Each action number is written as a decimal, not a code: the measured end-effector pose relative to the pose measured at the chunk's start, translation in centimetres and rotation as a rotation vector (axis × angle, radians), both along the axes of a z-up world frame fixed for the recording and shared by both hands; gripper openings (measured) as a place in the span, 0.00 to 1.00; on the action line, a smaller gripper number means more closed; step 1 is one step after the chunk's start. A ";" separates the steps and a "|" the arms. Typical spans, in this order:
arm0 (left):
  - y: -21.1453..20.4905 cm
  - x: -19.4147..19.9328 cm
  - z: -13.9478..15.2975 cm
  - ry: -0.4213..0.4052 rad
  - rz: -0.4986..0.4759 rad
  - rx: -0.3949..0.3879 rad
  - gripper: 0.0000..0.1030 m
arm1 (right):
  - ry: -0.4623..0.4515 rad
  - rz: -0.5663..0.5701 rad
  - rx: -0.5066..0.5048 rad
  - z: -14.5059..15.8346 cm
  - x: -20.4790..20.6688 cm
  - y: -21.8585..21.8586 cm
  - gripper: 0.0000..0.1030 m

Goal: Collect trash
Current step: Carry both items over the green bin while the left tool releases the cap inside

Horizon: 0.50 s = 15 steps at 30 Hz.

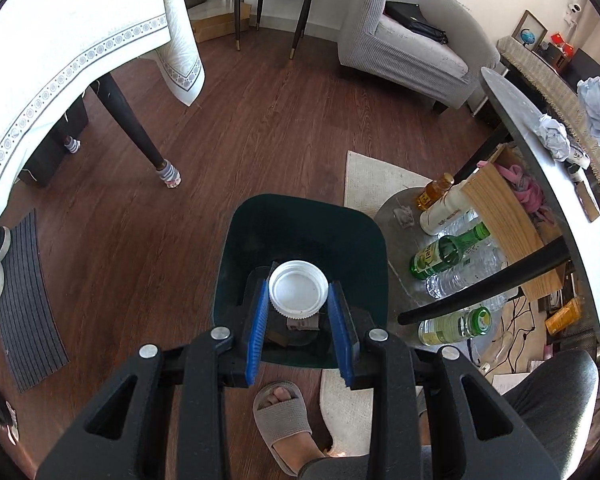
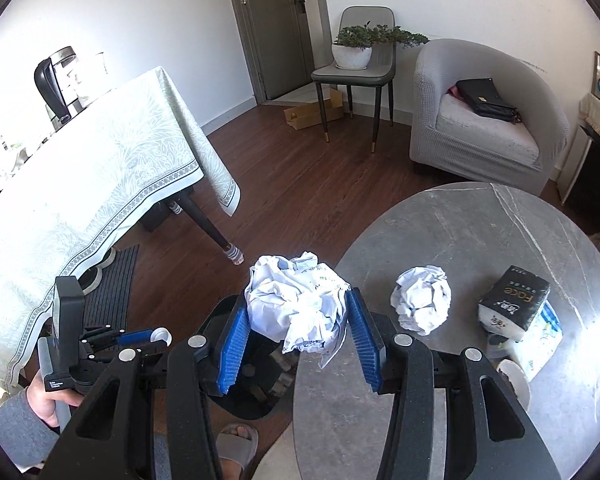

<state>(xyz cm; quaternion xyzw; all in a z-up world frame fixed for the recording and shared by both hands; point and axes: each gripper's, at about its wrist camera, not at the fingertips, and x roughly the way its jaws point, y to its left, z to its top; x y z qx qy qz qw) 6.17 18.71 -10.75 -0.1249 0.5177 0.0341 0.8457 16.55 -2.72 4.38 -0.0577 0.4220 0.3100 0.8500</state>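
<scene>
Left claw (image 1: 298, 300) clamped on round white ribbed plastic lid (image 1: 298, 289), directly above dark green plastic bin (image 1: 304, 236). Right claw (image 2: 298, 316) gripping crumpled white paper wad (image 2: 296, 304) over bin edge; second paper ball (image 2: 422, 304) on grey marble tabletop (image 2: 480, 232) beyond.

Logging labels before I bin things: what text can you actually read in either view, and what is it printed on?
"FACE", roughly: gold letters on the black tissue pack on the round table; its smaller print is unreadable.
Green bottle label: characters too blurred.
White bottle: red print too small.
Crumpled paper in the right gripper: faint print, illegible.
White lid in the left gripper: no text.
</scene>
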 end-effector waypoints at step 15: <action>2.9 1.2 -7.8 0.166 0.023 -0.042 0.31 | 0.111 0.180 -0.055 -5.1 -0.7 10.2 0.47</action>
